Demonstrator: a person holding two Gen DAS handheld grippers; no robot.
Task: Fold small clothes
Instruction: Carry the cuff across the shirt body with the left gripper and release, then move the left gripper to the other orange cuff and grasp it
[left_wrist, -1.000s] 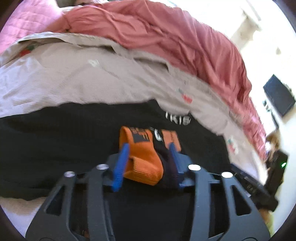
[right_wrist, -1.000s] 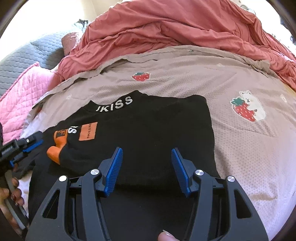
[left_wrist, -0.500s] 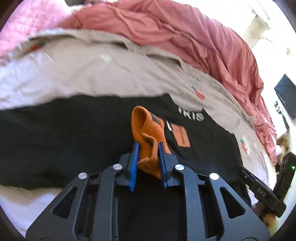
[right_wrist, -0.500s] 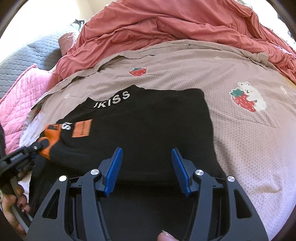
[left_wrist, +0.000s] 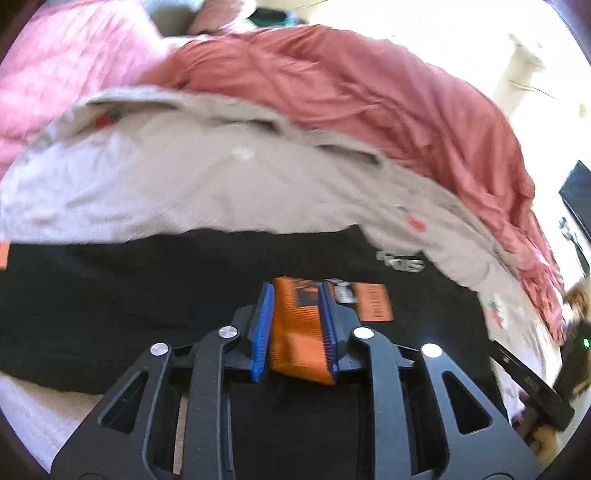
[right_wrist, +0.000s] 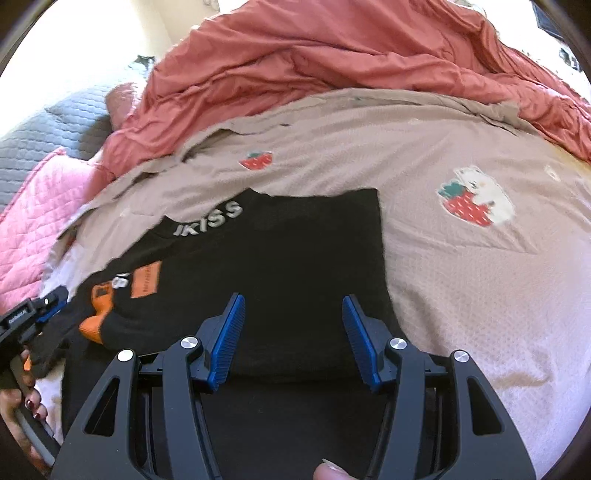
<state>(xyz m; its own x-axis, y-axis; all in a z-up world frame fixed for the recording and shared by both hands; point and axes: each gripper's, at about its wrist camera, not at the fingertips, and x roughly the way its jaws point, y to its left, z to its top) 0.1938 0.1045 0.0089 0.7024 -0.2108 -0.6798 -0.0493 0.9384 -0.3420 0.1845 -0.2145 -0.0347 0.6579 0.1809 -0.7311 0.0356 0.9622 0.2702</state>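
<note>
A black sweater (right_wrist: 288, 258) with white "KISS" lettering and orange patches lies partly folded on the bed. Its orange ribbed cuff (left_wrist: 299, 343) sits between the blue pads of my left gripper (left_wrist: 295, 332), which is shut on it low over the sweater (left_wrist: 110, 295). In the right wrist view the cuff (right_wrist: 96, 321) lies at the sweater's left edge, with the left gripper (right_wrist: 44, 310) beside it. My right gripper (right_wrist: 291, 339) is open and empty, hovering over the sweater's near edge.
The sweater rests on a beige strawberry-print sheet (right_wrist: 461, 277). A rumpled red duvet (right_wrist: 332, 55) lies behind it, with a pink quilt (right_wrist: 33, 206) and grey quilt (right_wrist: 44, 140) at the left. A dark screen (left_wrist: 578, 199) stands at far right.
My left gripper closed on the orange cuff, then carried it down flatter over the sweater. In the right wrist view it drew back from the cuff. The right gripper stayed open, almost still.
</note>
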